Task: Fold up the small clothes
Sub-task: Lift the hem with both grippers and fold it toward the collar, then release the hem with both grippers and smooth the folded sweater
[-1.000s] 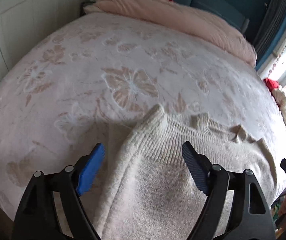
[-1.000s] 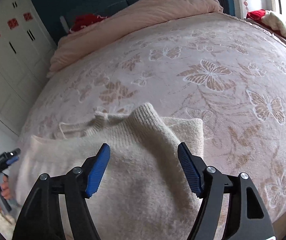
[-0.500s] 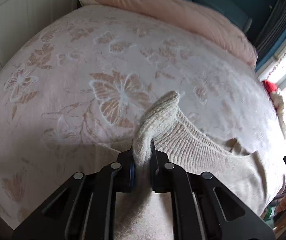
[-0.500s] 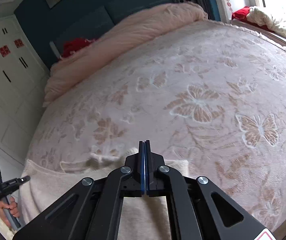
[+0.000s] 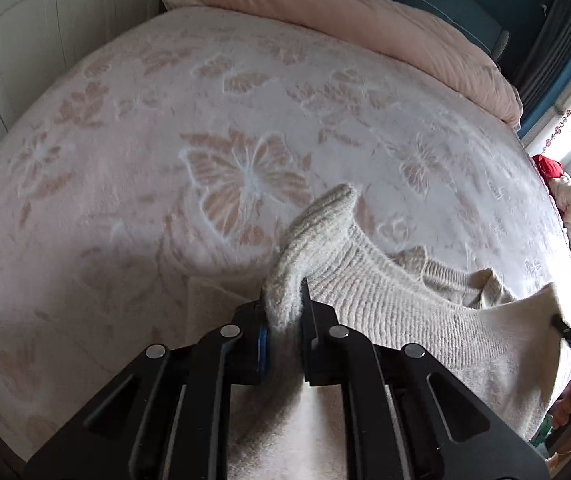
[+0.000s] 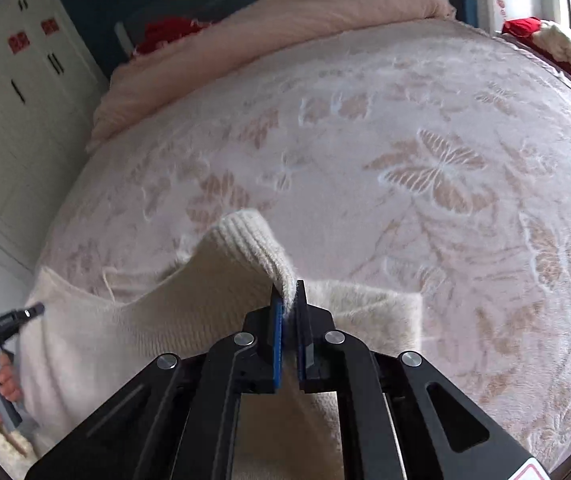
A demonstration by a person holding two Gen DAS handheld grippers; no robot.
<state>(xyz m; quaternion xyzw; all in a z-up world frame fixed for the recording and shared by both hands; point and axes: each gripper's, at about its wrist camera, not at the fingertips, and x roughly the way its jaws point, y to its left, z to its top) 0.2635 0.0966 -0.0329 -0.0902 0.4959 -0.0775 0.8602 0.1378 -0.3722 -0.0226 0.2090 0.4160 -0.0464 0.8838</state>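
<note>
Cream knit sweater point(image 5: 385, 300) lies on the pink butterfly blanket point(image 5: 165, 160) near the bed's front edge. Left gripper point(image 5: 285, 304) pinches one ribbed corner tight. Right gripper point(image 6: 289, 300) is closing, with the other ribbed corner squeezed between its blue pads point(image 6: 276, 320).

- L gripper point(image 5: 285, 304): black plastic frame w/ slotted arms, silver round screws at pivots, blue pad point(image 5: 262, 346) inside.
- R gripper point(image 6: 288, 300): same black frame, silver screws, blue pads point(image 6: 277, 344); red-and-white sticker point(image 6: 533, 472) at the lower corner.
</note>
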